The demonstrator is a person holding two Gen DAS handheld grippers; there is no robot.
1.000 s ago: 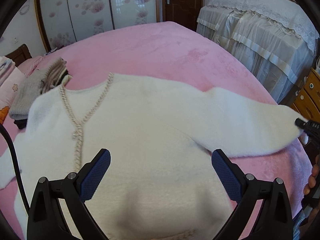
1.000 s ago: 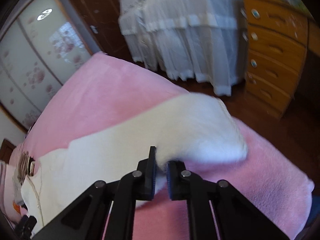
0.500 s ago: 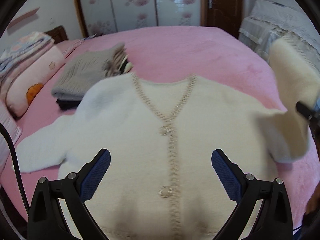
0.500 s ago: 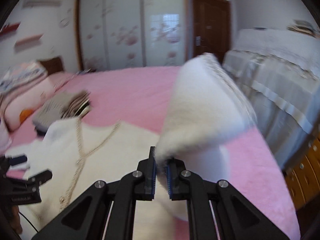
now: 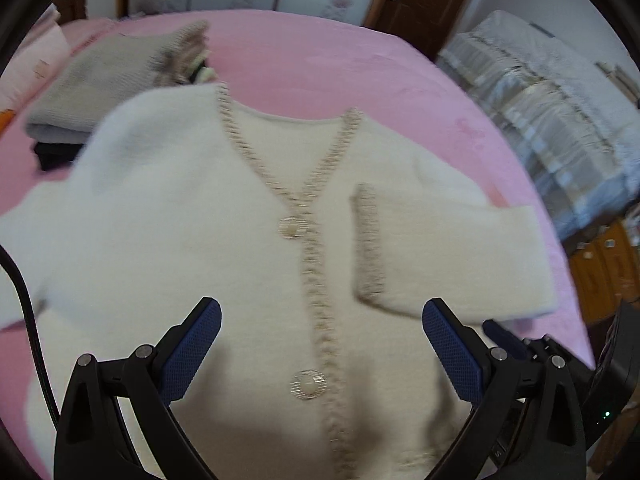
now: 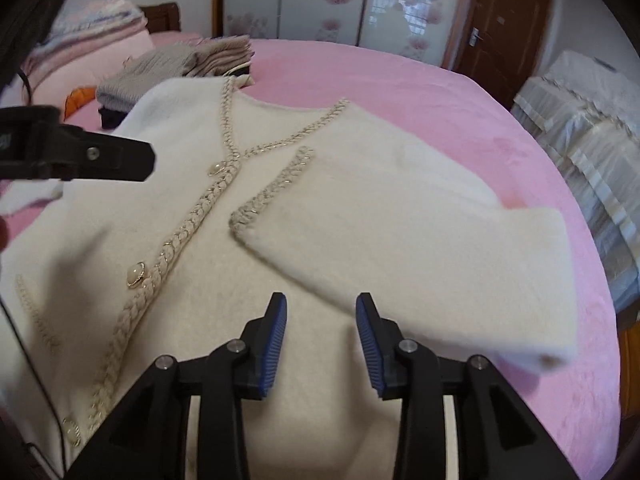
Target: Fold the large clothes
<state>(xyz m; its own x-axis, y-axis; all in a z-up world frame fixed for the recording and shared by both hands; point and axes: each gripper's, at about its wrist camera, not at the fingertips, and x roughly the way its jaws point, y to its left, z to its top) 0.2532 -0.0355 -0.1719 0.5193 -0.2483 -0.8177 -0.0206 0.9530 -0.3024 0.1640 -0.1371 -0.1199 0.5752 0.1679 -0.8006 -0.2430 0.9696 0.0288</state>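
The big pink bed holds your white cardigan, lying flat, front up. Its sleeve is folded across the chest. A pile of folded clothes sits just past the collar. Your left tongs are wide open, holding nothing. Your right tongs have just been opening, nothing between them.
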